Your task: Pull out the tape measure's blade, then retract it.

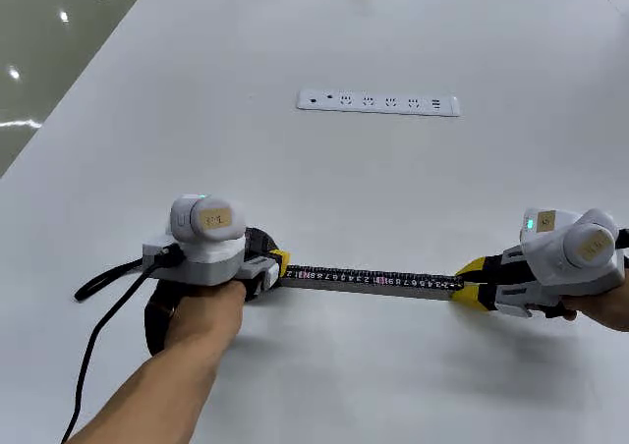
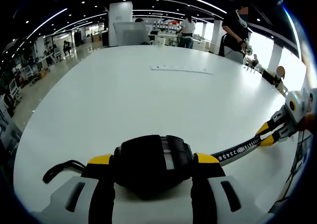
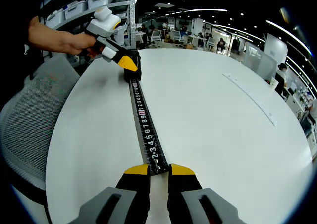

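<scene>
— Where is the tape measure [image 2: 153, 164]?
— Lower left of the head view, clamped in the left gripper [image 1: 267, 267]. Its blade [image 1: 373, 280] lies drawn out across the white tabletop [image 1: 295, 189].
— And the right gripper [image 1: 470, 289]?
— Lower right, pinched narrow on the blade's end.

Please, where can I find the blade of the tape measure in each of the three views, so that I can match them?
Head view: the blade lies low in the middle, stretched between the left gripper and the right gripper.
Left gripper view: lower right, running from the black case toward the right edge.
Right gripper view: from bottom centre up to the upper left.
Shared landmark: the white power strip.
</scene>
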